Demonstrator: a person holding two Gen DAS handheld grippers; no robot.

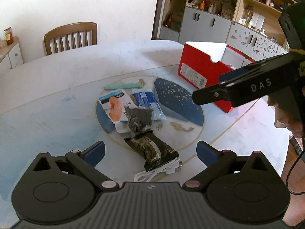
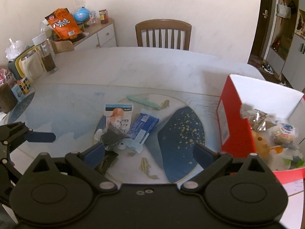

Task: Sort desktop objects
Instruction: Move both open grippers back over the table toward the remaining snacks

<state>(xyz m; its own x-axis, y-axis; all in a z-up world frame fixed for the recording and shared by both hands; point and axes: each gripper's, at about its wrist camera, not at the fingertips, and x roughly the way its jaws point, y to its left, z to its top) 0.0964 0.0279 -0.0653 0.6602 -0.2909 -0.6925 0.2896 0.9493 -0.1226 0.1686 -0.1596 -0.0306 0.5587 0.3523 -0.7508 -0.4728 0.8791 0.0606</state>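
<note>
A: Nearest the left gripper [image 1: 150,152], what lies on the white marble-pattern table [image 1: 57,80]?

B: A coiled white USB cable [image 1: 160,171], partly under a black and gold foil snack packet [image 1: 152,150]. Both sit between the left gripper's blue-padded fingers [image 1: 95,152], which are spread wide and hold nothing.

A: Beyond the foil packet?

B: A small clear bag of dark granules [image 1: 140,119] rests on a white pouch printed with an orange picture [image 1: 114,105]. A blue and white wrapped packet [image 1: 147,102] lies just beside that pouch, on the side toward the red cardboard box [image 1: 198,70]. Farther off lies a mint-green slim object [image 1: 122,85].

A: State of the right gripper [image 2: 148,152]?

B: Fingers spread apart, empty, above the table near the granule bag. In the left wrist view it appears as a black body with a hand [image 1: 289,122] on its grip, in front of the red box.

A: Box contents?

B: The box stands open, holding a crumpled silver wrapper [image 2: 259,122], a wrapped bun-like item [image 2: 284,133] and an orange-brown round item [image 2: 263,143].

A: Behind the box?

B: A brown wooden slat-back chair [image 2: 163,34] at the far table edge.
</note>
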